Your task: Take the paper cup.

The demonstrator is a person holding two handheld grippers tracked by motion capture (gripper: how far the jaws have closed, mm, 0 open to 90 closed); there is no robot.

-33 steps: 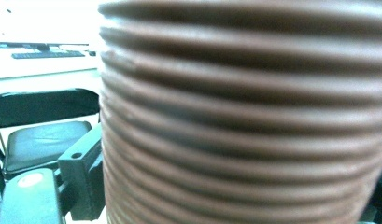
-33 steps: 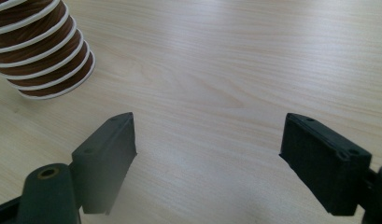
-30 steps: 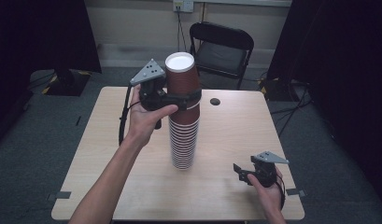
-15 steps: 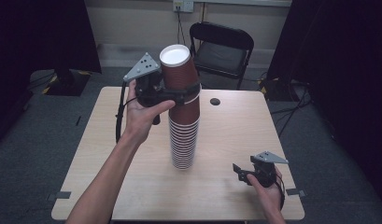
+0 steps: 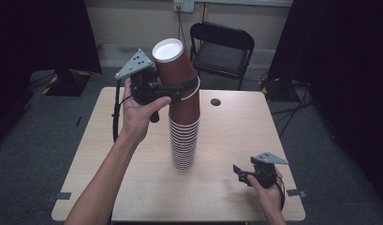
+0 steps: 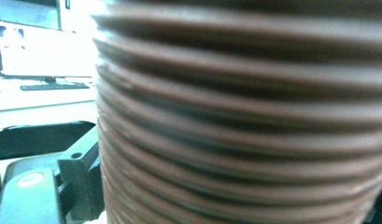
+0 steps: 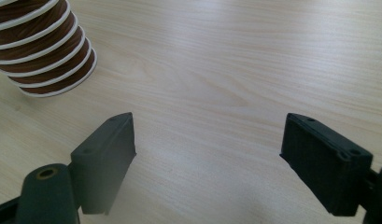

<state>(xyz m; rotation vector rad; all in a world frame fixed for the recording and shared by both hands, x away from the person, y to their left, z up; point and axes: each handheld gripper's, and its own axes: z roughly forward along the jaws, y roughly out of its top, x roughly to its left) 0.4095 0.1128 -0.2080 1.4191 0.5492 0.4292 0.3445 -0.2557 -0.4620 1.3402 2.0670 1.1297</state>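
Observation:
A tall stack of upturned brown paper cups (image 5: pixel 183 140) with white rims stands in the middle of the wooden table (image 5: pixel 245 126). The top cup (image 5: pixel 174 65) is tilted to the left, its white base up and its rim still over the stack. My left gripper (image 5: pixel 182 87) is shut across the lower part of that cup. In the left gripper view the brown ribbed cup wall (image 6: pixel 235 126) is blurred and very close. My right gripper (image 5: pixel 243 174) rests open near the table's front right; in its own view the right gripper (image 7: pixel 209 135) holds nothing, and the stack's base (image 7: pixel 44 56) lies at the upper left.
A small black disc (image 5: pixel 216 101) lies on the table behind the stack. A black folding chair (image 5: pixel 220 49) stands beyond the far edge. Dark curtains hang on both sides.
My left gripper has risen and swung left with the top cup, tilting it off the stack. The right gripper has stayed where it was.

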